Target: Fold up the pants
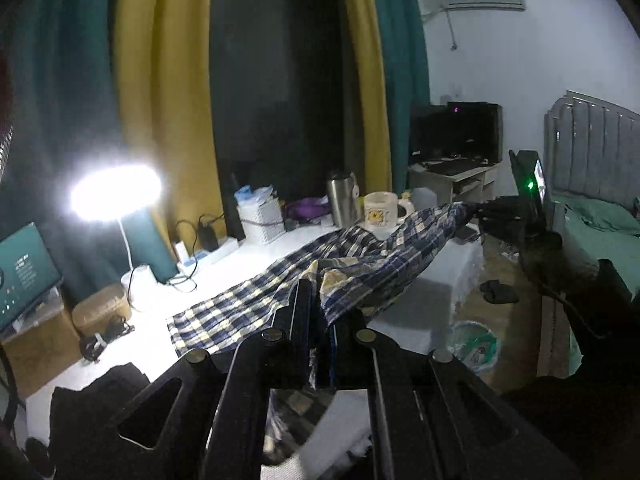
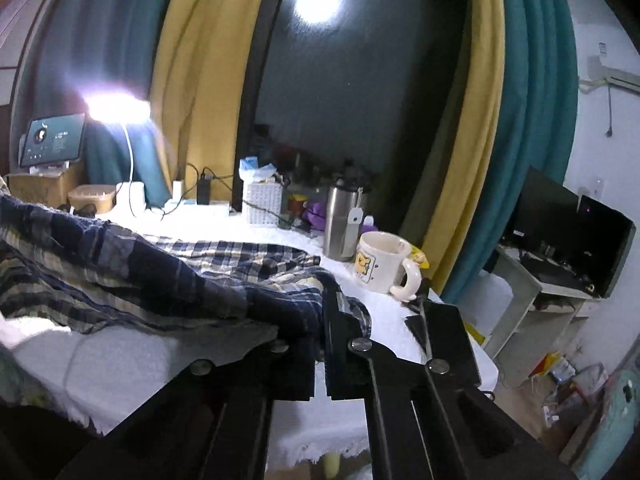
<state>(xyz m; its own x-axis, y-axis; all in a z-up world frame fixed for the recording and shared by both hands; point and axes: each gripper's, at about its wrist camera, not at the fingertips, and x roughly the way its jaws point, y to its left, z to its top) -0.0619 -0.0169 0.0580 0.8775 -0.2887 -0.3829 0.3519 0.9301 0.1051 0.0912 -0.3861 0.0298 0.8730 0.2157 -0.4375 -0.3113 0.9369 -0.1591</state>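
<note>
The plaid pants [image 1: 280, 292], blue, white and yellow checks, lie stretched across the white table [image 1: 132, 356]. My left gripper [image 1: 318, 292] is shut on one end of the pants and holds it above the table's near edge. My right gripper [image 2: 324, 300] is shut on the other end of the pants [image 2: 160, 264], lifted above the table [image 2: 120, 364]. In the left wrist view the right gripper [image 1: 486, 212] shows at the far right, pinching the stretched cloth. The cloth sags between the two grippers.
A white mug [image 2: 382, 262], a steel flask [image 2: 340, 224], a white basket [image 2: 264, 204], chargers and a bright desk lamp [image 1: 116, 192] stand along the table's back edge. Dark cloth [image 1: 96, 396] lies at the near left. A bed [image 1: 600, 220] is right.
</note>
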